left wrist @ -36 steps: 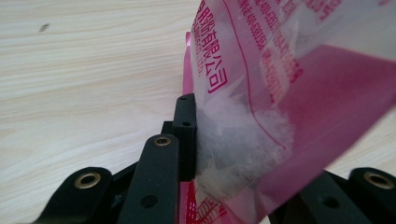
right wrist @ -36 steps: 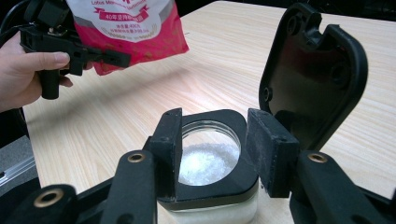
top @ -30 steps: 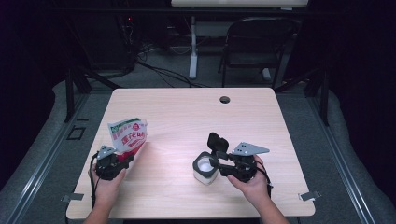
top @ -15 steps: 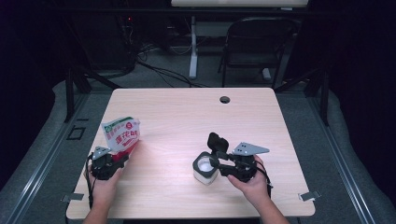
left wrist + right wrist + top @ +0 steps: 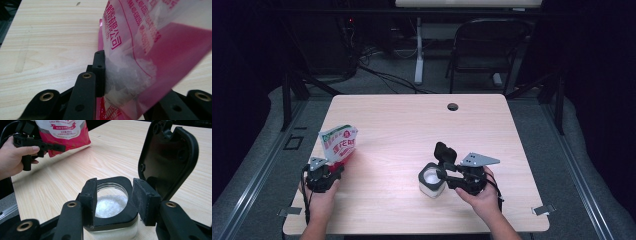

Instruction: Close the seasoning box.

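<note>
Tabletop [image 5: 402, 125]: bag [image 5: 140, 50] between fingers [image 5: 99, 72]

A dark room: grey floor [image 5: 537, 120], a black chair [image 5: 484, 50] and cables [image 5: 382, 75] beyond the tabletop's [image 5: 412, 120] far edge.

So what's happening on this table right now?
A person works at a light wooden table with a gripper in each hand. The left gripper is clamped on a red-and-white plastic pouch of white granules, held off the table at the left. The right gripper straddles the rim of a clear square jar with a black collar, its black flip lid standing open. White granules already lie in the jar.
</note>
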The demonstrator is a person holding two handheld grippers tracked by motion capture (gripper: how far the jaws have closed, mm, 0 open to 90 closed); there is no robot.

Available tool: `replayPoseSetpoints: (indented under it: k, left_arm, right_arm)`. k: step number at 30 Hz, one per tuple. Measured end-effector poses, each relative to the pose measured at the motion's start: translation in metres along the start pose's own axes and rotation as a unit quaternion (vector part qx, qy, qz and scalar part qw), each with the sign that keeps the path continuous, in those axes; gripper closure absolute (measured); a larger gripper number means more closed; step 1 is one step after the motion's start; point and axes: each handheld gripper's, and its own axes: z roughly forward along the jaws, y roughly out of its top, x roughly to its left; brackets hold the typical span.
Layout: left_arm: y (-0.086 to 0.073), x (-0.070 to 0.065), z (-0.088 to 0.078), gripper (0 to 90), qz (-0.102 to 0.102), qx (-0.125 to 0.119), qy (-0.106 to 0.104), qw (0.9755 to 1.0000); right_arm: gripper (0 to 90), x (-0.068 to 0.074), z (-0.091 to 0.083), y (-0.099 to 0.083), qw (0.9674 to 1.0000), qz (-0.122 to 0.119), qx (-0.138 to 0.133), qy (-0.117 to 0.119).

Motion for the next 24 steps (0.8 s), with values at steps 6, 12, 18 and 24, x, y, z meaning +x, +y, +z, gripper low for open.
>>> replayPoseSetpoints:
  k: [6, 12, 18, 24]
  left_arm:
    - [0.0003, 0.001, -0.0007, 73.9, 0.011, 0.003, 0.023, 0.9997]
    - [-0.0008, 0.0021, 0.0008, 73.7, 0.018, 0.012, 0.04, 0.999]
    - [-0.0021, 0.001, 0.0031, 72.7, 0.021, 0.019, 0.038, 0.9989]
    - [-0.0031, 0.0012, 0.0026, 68.2, 0.013, 0.019, 0.039, 0.999]
  right_arm:
    - [55.6, -0.0007, -0.0006, 0.0, 1.0, 0.0, 0.001, -0.002]
    - [55.5, -0.0001, 0.0, -0.0002, 1.0, -0.001, 0.0, 0.0]
    - [55.1, -0.0005, 0.0002, -0.0003, 1.0, -0.001, 0.002, -0.001]
    - [54.9, -0.0008, 0.0006, -0.0007, 1.0, -0.003, 0.006, 0.0]
